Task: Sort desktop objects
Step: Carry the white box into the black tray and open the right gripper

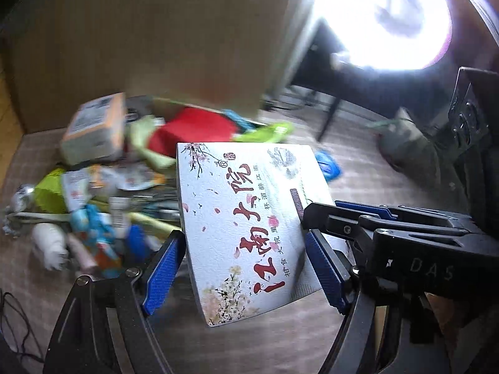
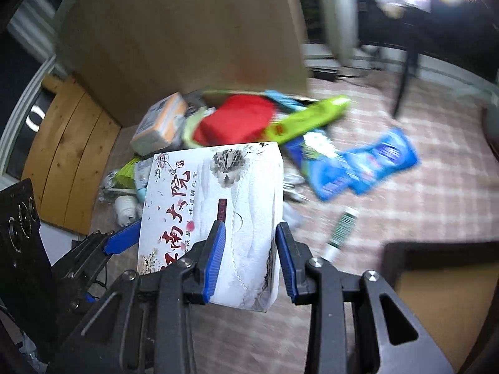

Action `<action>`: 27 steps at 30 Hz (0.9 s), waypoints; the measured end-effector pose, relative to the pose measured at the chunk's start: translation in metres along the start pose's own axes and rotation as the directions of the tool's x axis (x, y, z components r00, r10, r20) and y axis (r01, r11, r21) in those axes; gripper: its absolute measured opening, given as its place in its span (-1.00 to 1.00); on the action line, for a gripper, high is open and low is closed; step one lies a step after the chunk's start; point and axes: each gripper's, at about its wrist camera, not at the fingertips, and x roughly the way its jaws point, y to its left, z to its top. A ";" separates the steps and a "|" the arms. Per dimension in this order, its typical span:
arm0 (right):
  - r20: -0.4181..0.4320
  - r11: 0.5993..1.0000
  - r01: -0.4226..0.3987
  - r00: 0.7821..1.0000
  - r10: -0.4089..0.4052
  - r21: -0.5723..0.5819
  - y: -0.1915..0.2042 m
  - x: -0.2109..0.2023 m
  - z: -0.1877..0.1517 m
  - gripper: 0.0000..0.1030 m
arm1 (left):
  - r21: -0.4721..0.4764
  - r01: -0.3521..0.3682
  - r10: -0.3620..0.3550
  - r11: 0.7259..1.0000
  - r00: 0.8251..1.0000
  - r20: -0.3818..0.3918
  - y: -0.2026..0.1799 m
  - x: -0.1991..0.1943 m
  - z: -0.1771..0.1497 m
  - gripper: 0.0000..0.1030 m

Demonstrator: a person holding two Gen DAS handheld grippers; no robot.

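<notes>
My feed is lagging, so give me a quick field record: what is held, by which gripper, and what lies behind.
held item: white tissue box with flower print
left gripper: fingers on both sides of the box, gripping it
right gripper: around the box's end, contact unclear
box position: lifted above the checked cloth
behind: pile with red packet, blue packets
loose: green-white tube

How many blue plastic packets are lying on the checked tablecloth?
2, side by side right of the pile: one nearer the white tissue box, one farther right. Others may hide in the pile.
</notes>
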 end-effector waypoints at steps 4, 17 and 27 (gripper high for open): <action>0.030 0.995 0.039 0.999 -0.041 0.088 -0.049 -0.031 -0.027 -0.35 | 0.083 0.054 -0.052 0.995 0.998 -0.022 -0.052 0.009 -0.007 0.50; 0.072 0.918 0.154 0.979 -0.193 0.367 -0.186 -0.100 -0.130 -0.35 | 0.337 0.216 -0.172 0.916 0.973 -0.157 -0.216 0.044 -0.046 0.50; 0.055 0.887 0.191 0.970 -0.235 0.420 -0.218 -0.112 -0.157 -0.35 | 0.404 0.244 -0.169 0.882 0.963 -0.212 -0.255 0.056 -0.069 0.50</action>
